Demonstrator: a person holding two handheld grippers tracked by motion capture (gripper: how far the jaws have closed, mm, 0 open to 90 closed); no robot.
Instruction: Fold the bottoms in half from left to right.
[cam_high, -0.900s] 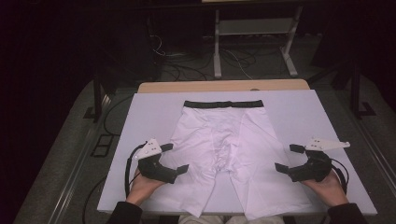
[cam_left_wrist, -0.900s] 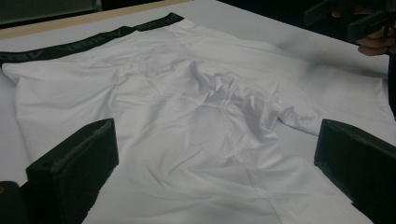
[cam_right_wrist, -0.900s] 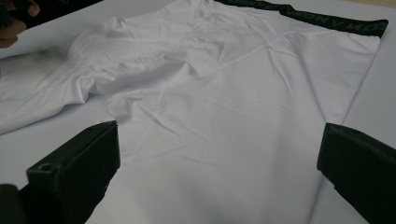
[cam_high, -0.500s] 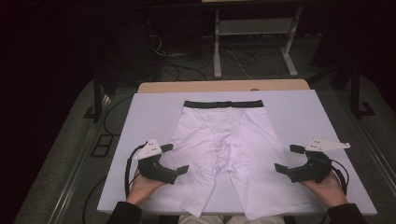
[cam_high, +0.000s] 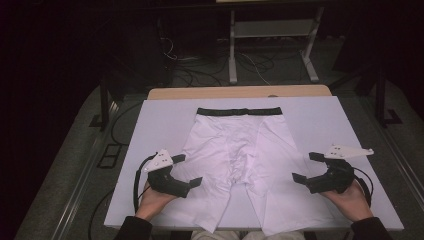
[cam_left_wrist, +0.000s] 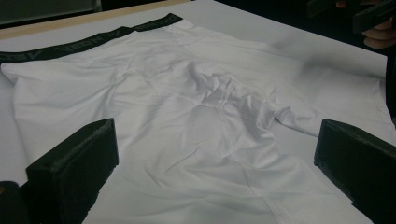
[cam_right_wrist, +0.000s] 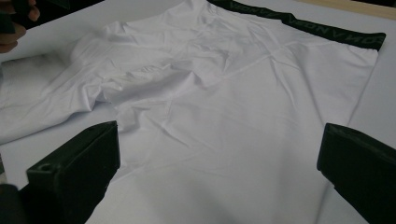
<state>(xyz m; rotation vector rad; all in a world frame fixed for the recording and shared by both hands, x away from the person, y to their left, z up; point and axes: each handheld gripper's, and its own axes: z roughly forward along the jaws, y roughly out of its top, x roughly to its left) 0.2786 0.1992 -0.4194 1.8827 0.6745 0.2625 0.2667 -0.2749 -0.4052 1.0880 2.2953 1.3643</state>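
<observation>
Nothing has shifted since the earlier frames. The white shorts (cam_high: 239, 160) lie flat on the board (cam_high: 150, 130), between the left gripper (cam_high: 187, 170) and right gripper (cam_high: 306, 167), both spread, empty.

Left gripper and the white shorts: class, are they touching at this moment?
Cannot tell. In the high view the left gripper overlaps the white shorts, jaws spread; no view plainly shows contact or a gap.

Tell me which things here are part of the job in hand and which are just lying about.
Part of the job:
- white shorts with black waistband, spread flat
- left gripper, jaws open at the left leg
- right gripper, jaws open at the right leg
- white board bearing the shorts

Just lying about:
- cables on the floor behind
- metal frame beyond the table
</observation>
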